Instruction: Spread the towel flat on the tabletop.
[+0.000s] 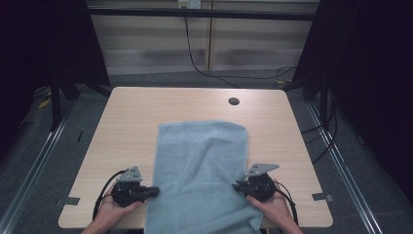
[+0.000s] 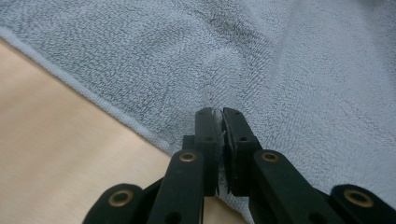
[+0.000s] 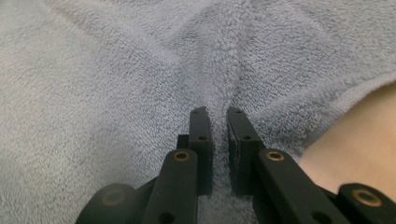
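High view: towel (image 1: 199, 170) lies mid-table (image 1: 126, 112), running off the near edge, left gripper (image 1: 155, 191) and right gripper (image 1: 237, 186) at its lower side edges. Left gripper view: jaws pinched on a thin hem fold, could slip out when lifted. Right gripper view: jaws clamp a thicker ridge, so uneven pull may skew the fold.

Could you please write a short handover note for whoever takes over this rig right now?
Left gripper: shut on the left edge of the towel, near its front end.
Right gripper: shut on a pinched ridge of towel at the right edge, level with the left one.
Towel: light blue, lying lengthwise on the table, patterned band at the far end, near end hanging over the front edge.
Done: both side edges gripped.
Left: probably lift and fold the near part toward the far end; no fold made yet.
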`<state>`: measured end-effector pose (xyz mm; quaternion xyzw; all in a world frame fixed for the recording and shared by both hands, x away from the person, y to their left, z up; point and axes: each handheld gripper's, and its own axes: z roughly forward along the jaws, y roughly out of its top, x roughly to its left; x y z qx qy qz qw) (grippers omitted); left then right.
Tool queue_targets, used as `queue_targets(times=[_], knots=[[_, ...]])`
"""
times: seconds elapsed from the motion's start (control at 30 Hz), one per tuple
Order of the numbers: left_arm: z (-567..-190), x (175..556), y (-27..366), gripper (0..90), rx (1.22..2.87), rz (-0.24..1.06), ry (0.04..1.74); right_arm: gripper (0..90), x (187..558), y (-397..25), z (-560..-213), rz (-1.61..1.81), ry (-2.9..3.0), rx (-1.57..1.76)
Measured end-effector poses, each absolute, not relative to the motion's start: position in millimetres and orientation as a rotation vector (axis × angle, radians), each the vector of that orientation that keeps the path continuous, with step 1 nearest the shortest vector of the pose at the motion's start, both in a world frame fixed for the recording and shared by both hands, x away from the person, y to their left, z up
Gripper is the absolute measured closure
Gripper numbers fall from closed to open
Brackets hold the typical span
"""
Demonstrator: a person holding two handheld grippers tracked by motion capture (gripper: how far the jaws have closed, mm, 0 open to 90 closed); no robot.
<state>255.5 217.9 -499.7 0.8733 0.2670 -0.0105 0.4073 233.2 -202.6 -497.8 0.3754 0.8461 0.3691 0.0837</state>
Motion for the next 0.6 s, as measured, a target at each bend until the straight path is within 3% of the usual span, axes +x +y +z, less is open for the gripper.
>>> queue_targets(times=[0.17,0.3,0.6], knots=[[-496,237,216,84.9,2.206,-0.071,0.621,80.8,194,-206,-495,1.111,2.565,1.110],[-490,243,214,76.2,2.153,-0.070,0.638,66.0,183,-212,-490,1.159,2.529,1.134],[-488,310,196,64.6,2.162,0.017,0.729,60.5,248,-222,-481,1.156,2.385,1.175]])
